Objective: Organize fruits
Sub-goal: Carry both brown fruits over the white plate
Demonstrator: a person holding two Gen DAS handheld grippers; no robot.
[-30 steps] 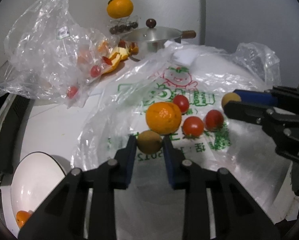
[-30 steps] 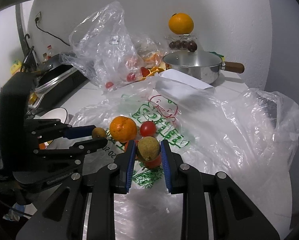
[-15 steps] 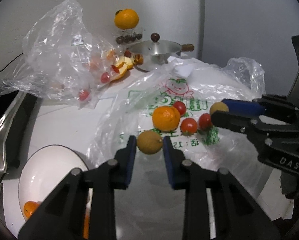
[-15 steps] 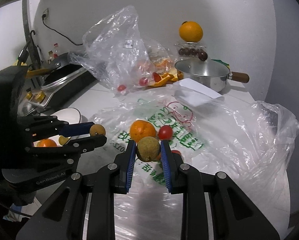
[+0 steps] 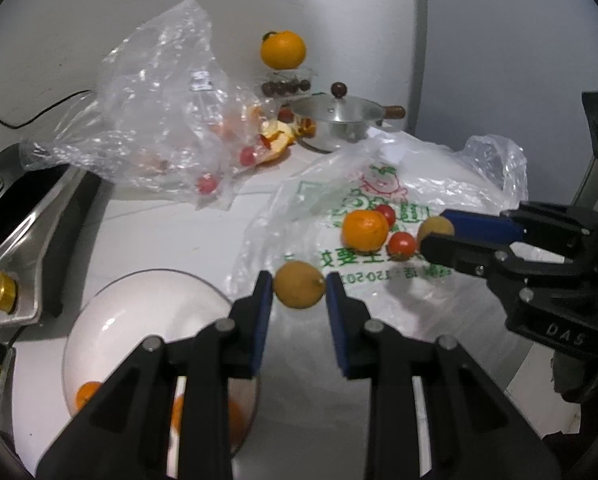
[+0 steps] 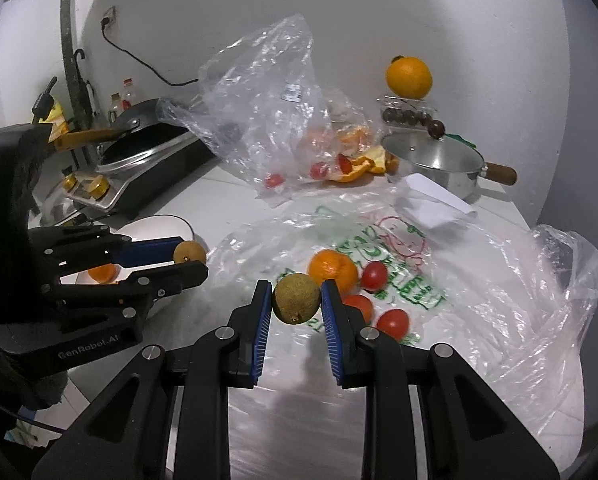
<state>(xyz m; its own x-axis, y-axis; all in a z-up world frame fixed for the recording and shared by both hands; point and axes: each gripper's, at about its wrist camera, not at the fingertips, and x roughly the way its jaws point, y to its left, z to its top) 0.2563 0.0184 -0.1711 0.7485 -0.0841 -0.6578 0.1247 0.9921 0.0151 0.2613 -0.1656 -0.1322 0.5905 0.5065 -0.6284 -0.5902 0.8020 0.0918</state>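
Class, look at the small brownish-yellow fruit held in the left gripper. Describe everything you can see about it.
The brownish-yellow fruit is small, round and dull-skinned, with a tiny dark stem nub on one side. It looks whole. The left hand-held gripper pinches it between blue pads, lifted off the counter, beside the white bowl and the printed plastic bag. Only the pads touch it.

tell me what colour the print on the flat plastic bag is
Mostly green, with some red, on the plastic bag; clearest in the right wrist view.
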